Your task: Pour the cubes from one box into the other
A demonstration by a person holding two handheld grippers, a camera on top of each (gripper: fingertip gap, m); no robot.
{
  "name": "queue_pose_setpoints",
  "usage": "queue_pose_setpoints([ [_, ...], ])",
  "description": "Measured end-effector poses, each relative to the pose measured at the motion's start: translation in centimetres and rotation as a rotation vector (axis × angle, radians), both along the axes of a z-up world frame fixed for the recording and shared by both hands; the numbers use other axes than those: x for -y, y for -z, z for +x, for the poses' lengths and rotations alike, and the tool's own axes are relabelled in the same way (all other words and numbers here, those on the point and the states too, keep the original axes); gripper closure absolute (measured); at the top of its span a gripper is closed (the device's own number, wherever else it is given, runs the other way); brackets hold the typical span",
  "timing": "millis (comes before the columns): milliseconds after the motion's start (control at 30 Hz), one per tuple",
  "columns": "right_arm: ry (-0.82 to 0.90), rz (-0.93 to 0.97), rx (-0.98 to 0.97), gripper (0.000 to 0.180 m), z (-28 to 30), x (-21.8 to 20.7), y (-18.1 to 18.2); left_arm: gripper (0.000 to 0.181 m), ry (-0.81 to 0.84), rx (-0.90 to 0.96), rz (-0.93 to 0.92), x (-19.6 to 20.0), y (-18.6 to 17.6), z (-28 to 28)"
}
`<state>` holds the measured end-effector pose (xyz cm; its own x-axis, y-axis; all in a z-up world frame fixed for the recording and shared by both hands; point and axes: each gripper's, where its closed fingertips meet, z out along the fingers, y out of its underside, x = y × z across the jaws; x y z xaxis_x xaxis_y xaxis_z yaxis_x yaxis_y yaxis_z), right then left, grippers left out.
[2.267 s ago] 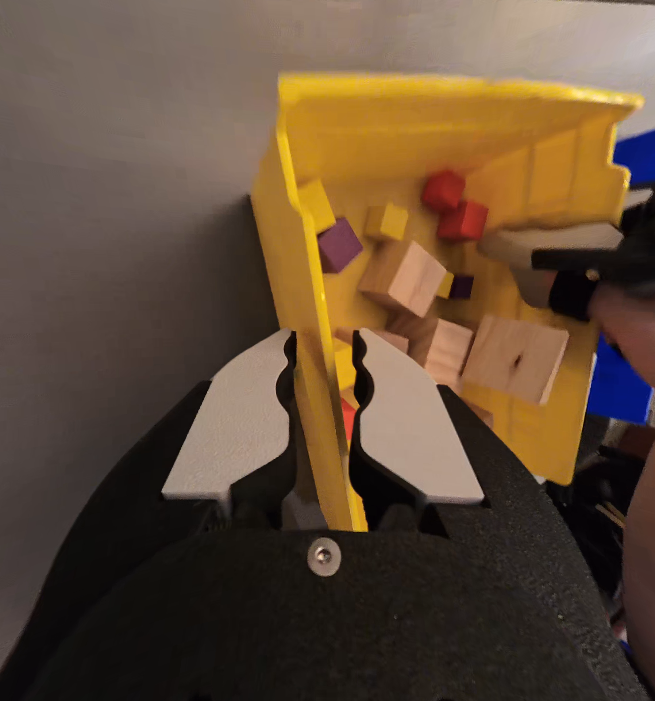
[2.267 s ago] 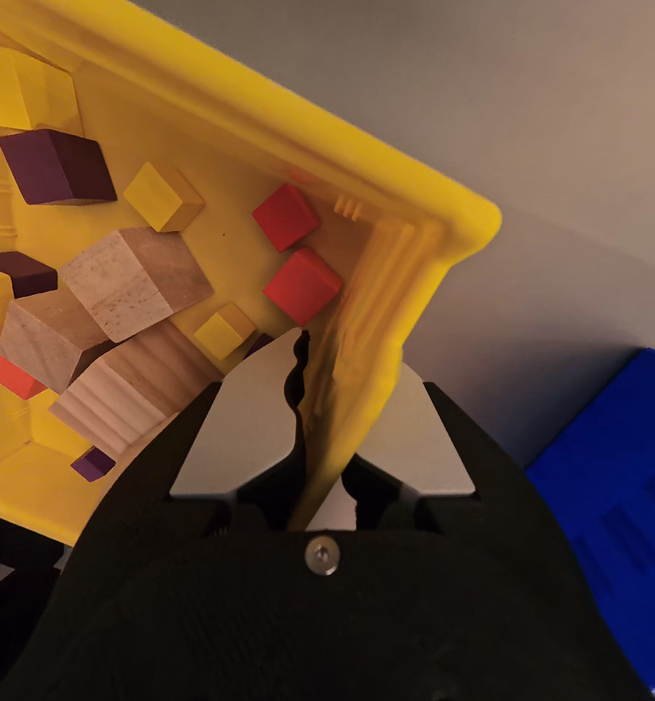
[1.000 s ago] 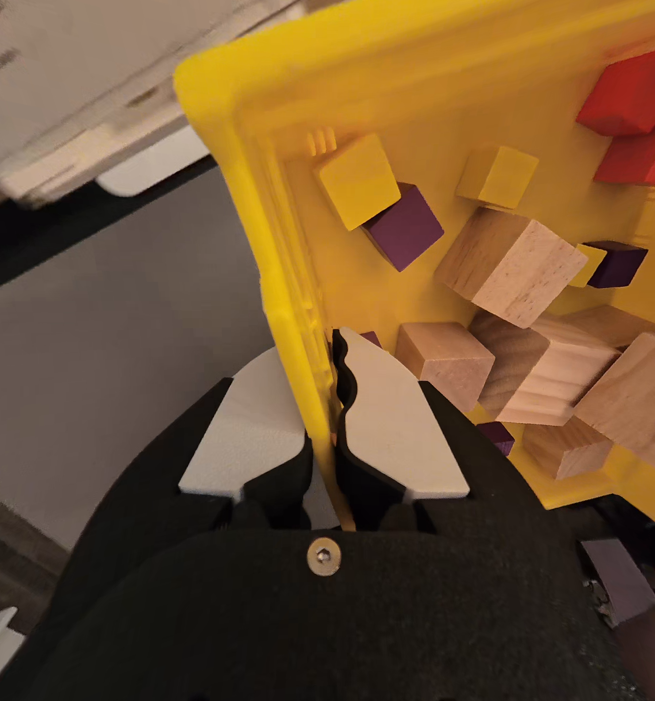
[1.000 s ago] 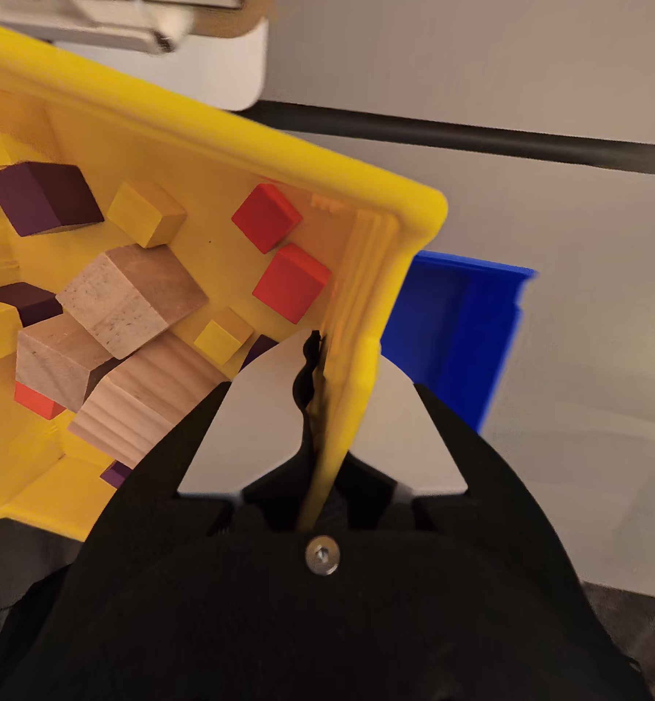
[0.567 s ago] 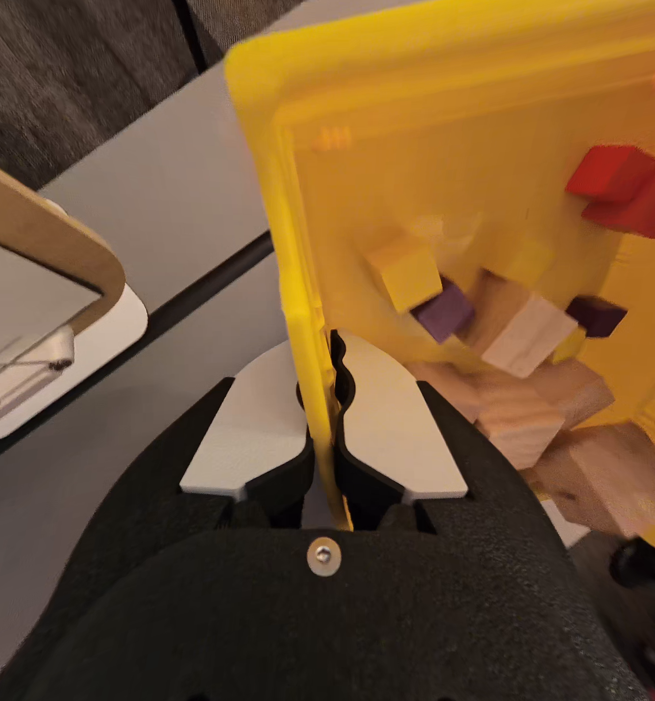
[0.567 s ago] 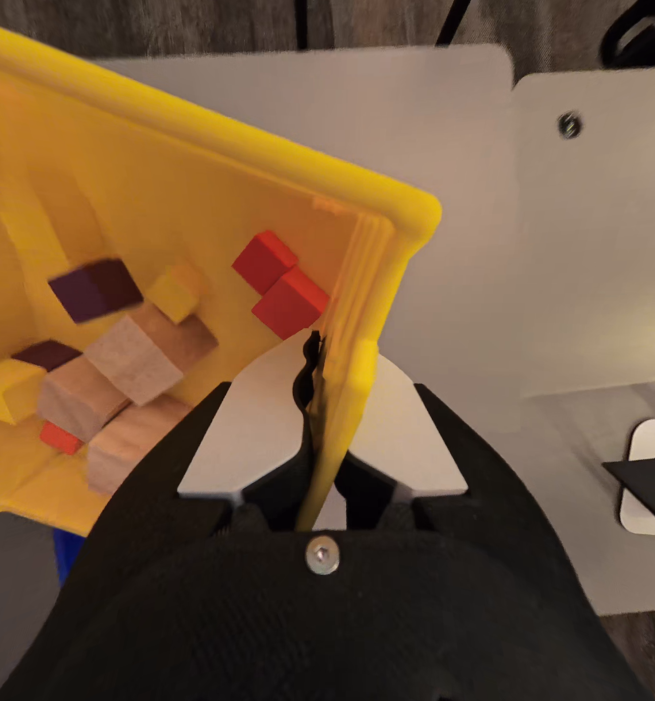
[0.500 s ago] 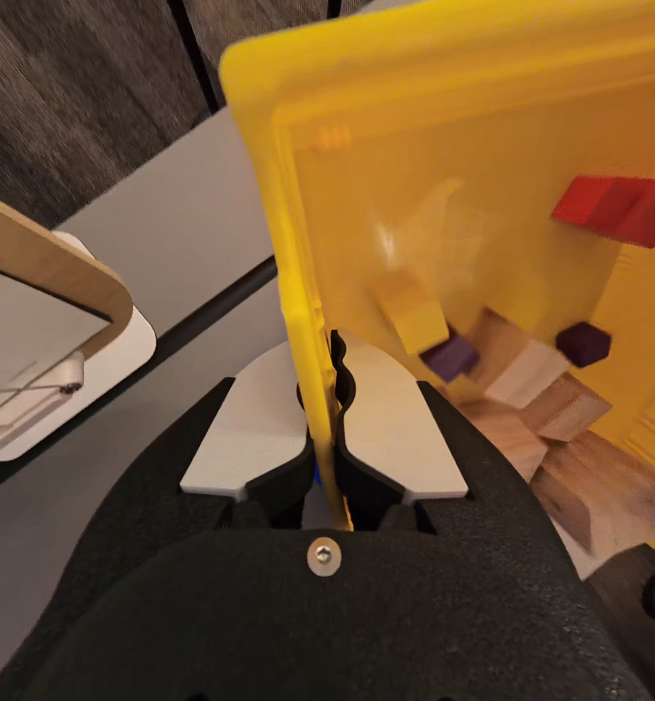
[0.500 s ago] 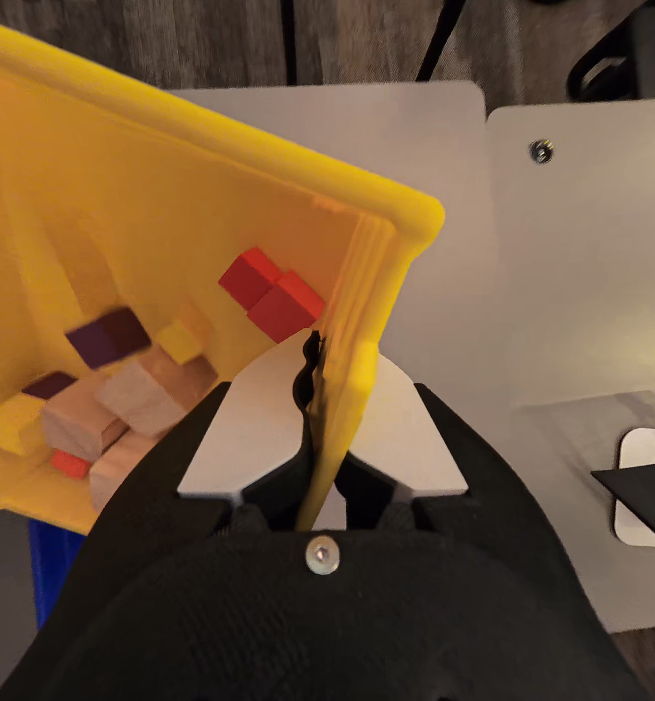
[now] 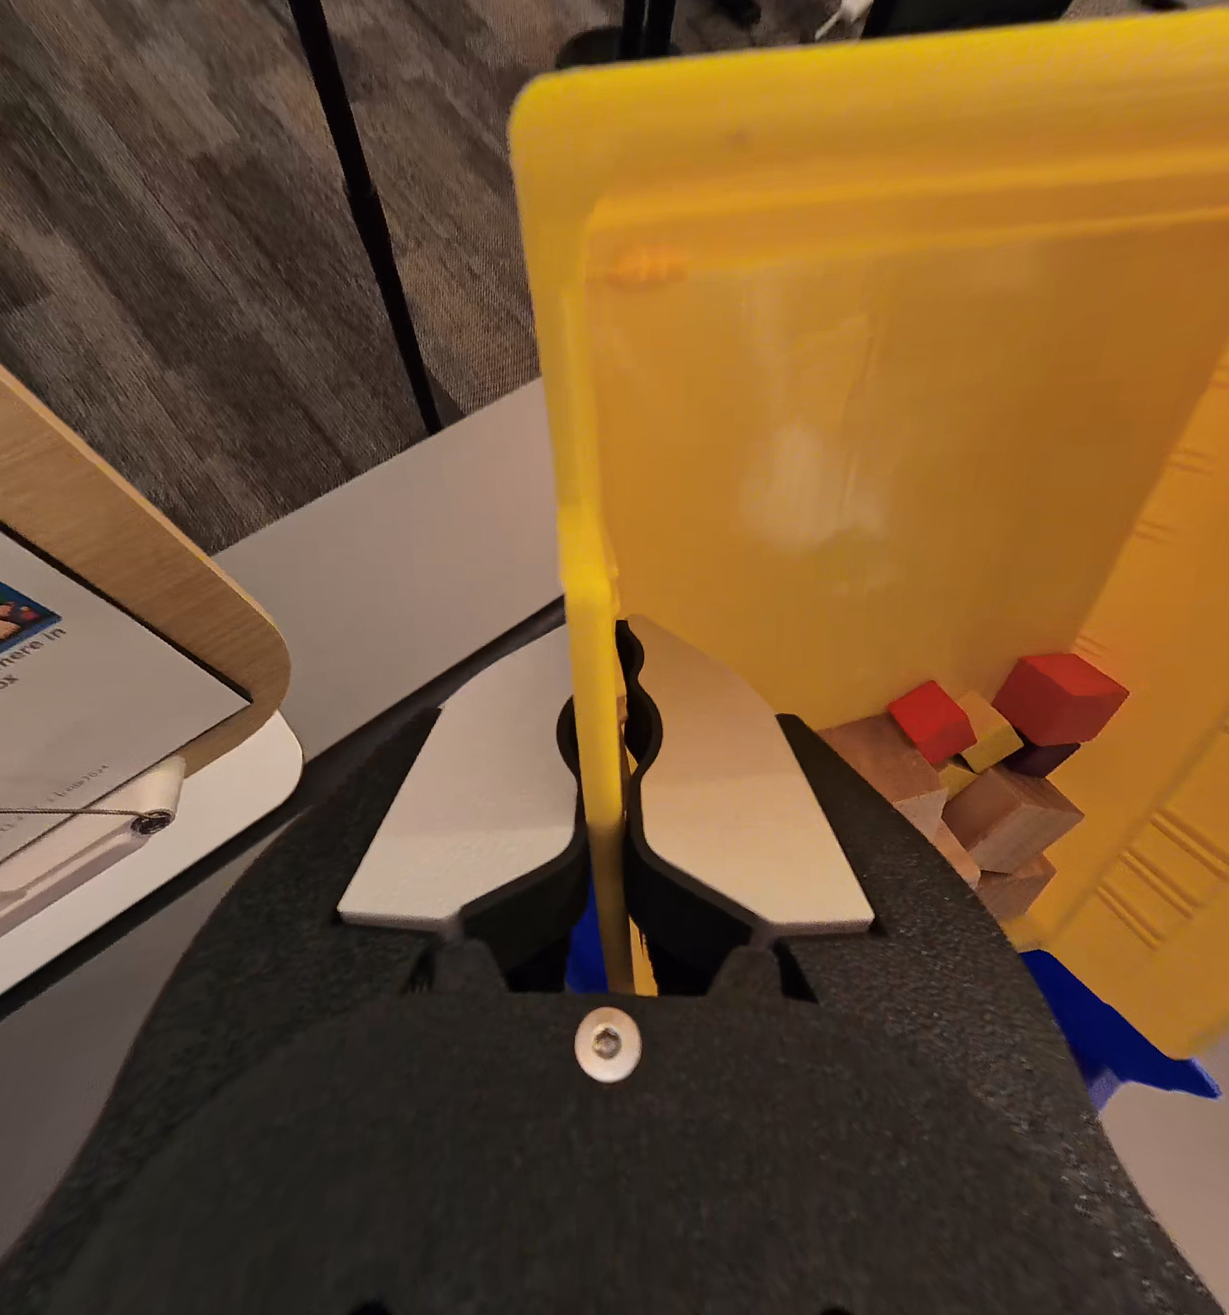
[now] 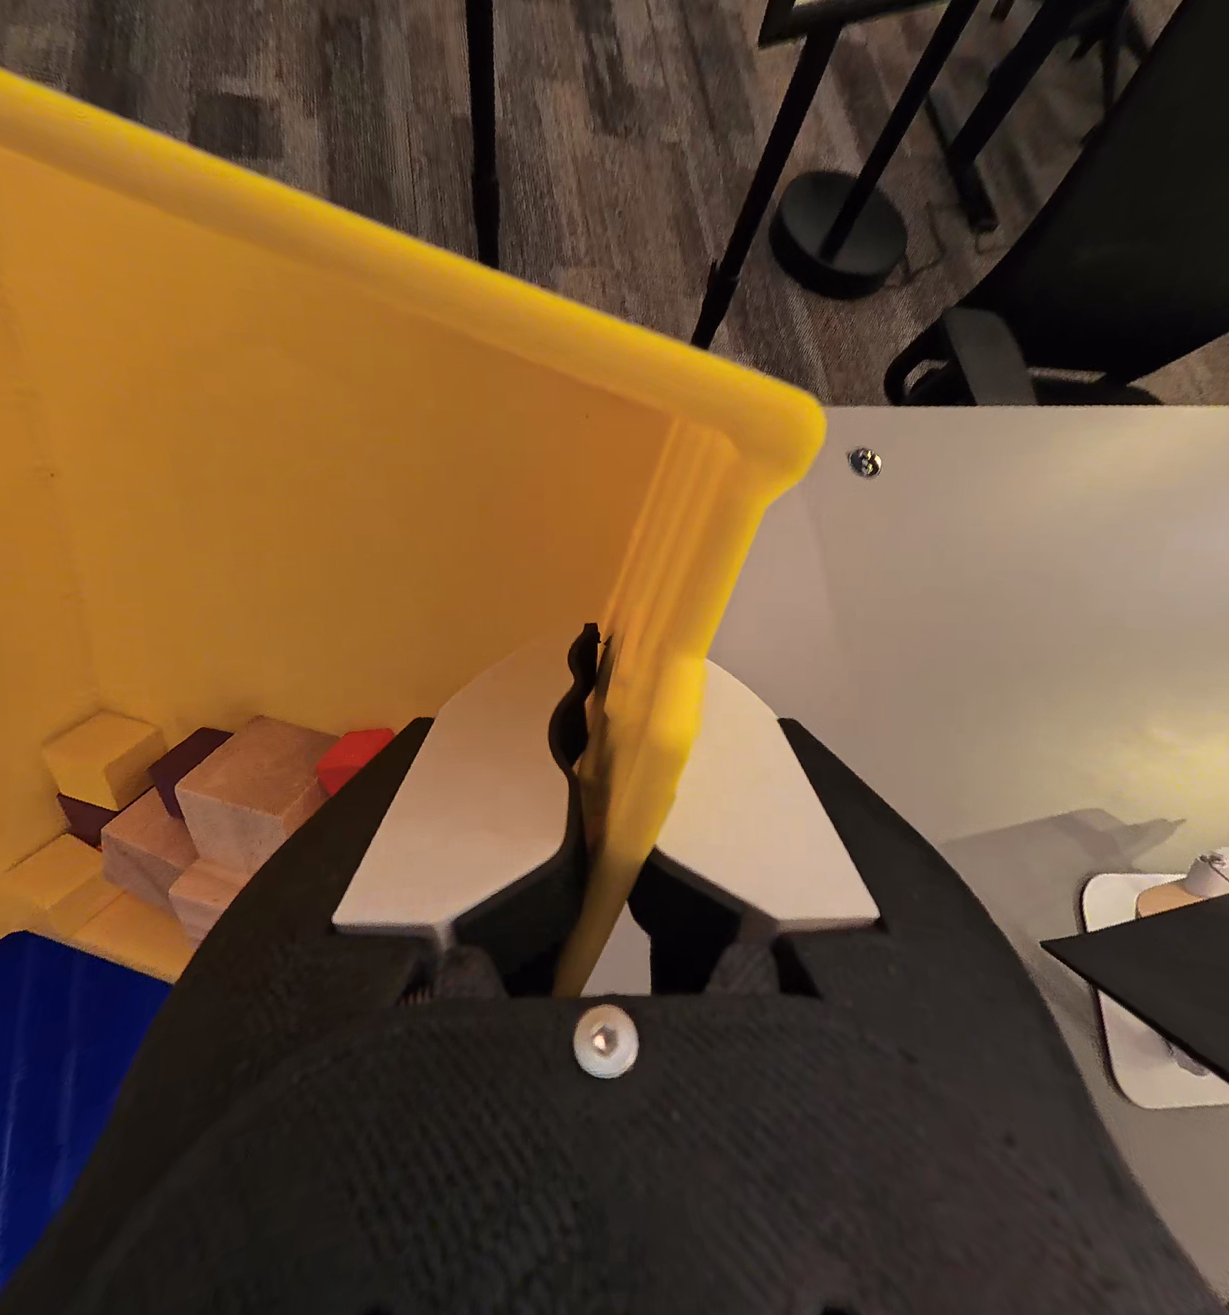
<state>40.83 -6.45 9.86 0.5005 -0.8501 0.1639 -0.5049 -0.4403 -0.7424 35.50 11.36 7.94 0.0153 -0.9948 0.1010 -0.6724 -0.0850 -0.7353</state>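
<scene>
I have the yellow box (image 9: 881,441) tipped steeply, its floor standing nearly upright across the upper right of the left wrist view. My left gripper (image 9: 608,747) has its jaws closed tight on one side wall of the box, the thin yellow edge running straight down between them. My right gripper (image 10: 615,747) has its jaws clamped the same way on the opposite wall, near the rounded corner at centre frame.

The cubes (image 9: 974,775) have slid into a heap at the low end of the box, lower right in the left view and lower left in the right view: plain wooden ones with small red, yellow and purple ones on top. The blue box (image 10: 35,1081) shows under that low edge, in the lower left corner of the right view, sitting on the grey bench (image 10: 988,640).

My worry is aim. The heap sits at the lip, and if the lip is not well over the blue box, cubes will spill onto the bench or roll to the floor. The big wooden cubes could also drop in one lump and bounce out. With so thin a wall between each pair of jaws, a jolt could twist the box in my grip.
</scene>
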Motion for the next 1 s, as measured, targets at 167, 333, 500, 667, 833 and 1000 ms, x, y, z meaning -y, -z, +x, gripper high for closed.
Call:
queue_pose_setpoints([
  [167, -0.001, 0.03, 0.127, 0.175, -0.8, -0.2, -1.7, 0.178, 0.006, 0.118, 0.009, -0.2, -1.5, -0.4],
  [333, 0.004, 0.073, 0.314, 0.175, -2.4, 0.0, -4.0, 0.178, 0.006, 0.296, 0.03, -0.1, -3.6, -1.5],
  [500, 0.025, 0.096, 0.483, 0.177, -4.5, 0.6, -5.8, 0.178, 0.012, 0.449, 0.05, 0.4, -4.9, -3.1],
  [667, 0.062, 0.109, 0.597, 0.177, -6.6, 1.3, -7.2, 0.178, 0.018, 0.575, 0.012, 1.0, -6.2, -4.3],
  [833, 0.089, 0.111, 0.733, 0.176, -8.9, 1.9, -8.3, 0.178, 0.03, 0.697, -0.045, 1.5, -6.6, -5.4],
  [1000, 0.104, 0.109, 0.786, 0.176, -10.3, 2.1, -7.9, 0.178, 0.046, 0.752, -0.058, 1.7, -6.2, -6.3],
])
